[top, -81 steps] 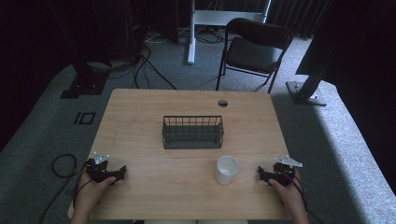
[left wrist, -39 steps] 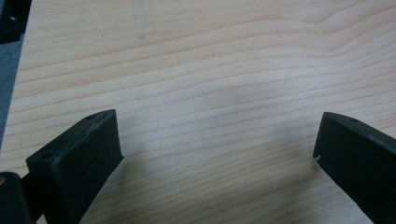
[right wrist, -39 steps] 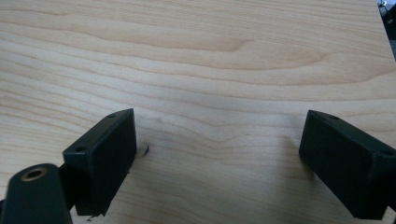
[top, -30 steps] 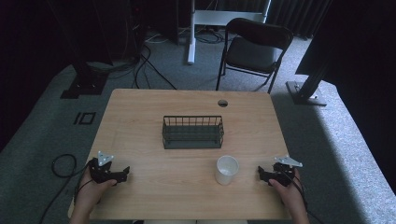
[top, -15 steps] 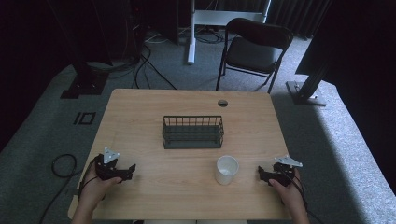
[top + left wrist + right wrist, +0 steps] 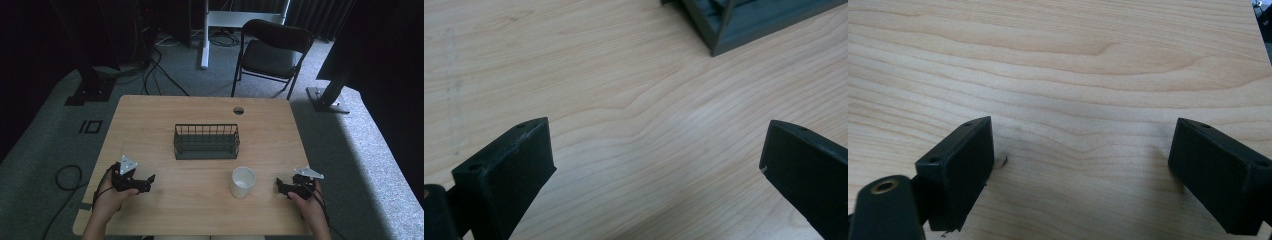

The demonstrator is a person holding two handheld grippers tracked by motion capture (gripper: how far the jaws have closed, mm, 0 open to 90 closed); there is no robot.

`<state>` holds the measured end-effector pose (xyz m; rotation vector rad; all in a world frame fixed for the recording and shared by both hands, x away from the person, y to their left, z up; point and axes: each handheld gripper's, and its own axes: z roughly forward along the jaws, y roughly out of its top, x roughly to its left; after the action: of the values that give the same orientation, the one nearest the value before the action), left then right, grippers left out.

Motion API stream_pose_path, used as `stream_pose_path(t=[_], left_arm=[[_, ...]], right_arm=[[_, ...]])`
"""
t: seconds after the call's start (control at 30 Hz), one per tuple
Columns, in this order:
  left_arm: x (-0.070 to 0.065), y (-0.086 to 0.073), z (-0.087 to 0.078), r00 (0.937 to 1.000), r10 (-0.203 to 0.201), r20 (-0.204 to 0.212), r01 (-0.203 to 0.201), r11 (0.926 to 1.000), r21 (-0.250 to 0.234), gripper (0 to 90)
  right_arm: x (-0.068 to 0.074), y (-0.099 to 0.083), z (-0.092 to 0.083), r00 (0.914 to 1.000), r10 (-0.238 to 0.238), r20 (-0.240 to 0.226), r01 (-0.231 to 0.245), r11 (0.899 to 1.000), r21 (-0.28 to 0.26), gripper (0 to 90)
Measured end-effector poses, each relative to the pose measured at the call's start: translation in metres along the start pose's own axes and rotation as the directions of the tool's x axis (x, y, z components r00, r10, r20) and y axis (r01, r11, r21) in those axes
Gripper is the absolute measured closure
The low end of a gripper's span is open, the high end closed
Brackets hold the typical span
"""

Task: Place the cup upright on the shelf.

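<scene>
A dark wire basket (image 6: 206, 141) stands at the middle of the wooden table (image 6: 165, 115). A white cup (image 6: 243, 181) stands upright in front of it, to the right. My left gripper (image 6: 149, 181) is held near the front left corner, pointing right, open with nothing between its jaws. In the left gripper view the open left gripper (image 6: 659, 150) hovers over bare wood, with a corner of the basket (image 6: 744, 20) at the top. My right gripper (image 6: 280, 187) rests at the front right, pointing left at the cup, a short gap away. It is open over bare wood (image 6: 1083, 150).
A round cable hole (image 6: 238, 110) sits near the table's far edge. Beyond the table stand a black folding chair (image 6: 272, 50), a white desk leg (image 6: 205, 35) and loose floor cables (image 6: 160, 65). A stand foot (image 6: 327, 100) lies off the far right corner.
My left gripper has moved right, toward the table's middle, and turned a little. The right gripper, the cup and the basket have stayed put.
</scene>
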<state>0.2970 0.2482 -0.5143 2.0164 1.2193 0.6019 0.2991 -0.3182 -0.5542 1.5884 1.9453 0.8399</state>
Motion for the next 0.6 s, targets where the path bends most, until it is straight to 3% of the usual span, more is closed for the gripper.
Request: stream_pose_path(t=[0.27,0.6], left_arm=[[-0.012,0.005,0.005,0.9978,0.035,0.057,-0.034,0.9992,-0.023,1.2],[-0.024,0.011,0.008,0.9939,0.066,0.089,-0.063,0.9974,-0.035,1.2]], right_arm=[[0.0,0.0,0.0,1.0,0.0,0.0,0.0,1.0,0.0,10.7],[0.0,0.0,0.0,1.0,0.0,0.0,0.0,1.0,0.0,10.7]])
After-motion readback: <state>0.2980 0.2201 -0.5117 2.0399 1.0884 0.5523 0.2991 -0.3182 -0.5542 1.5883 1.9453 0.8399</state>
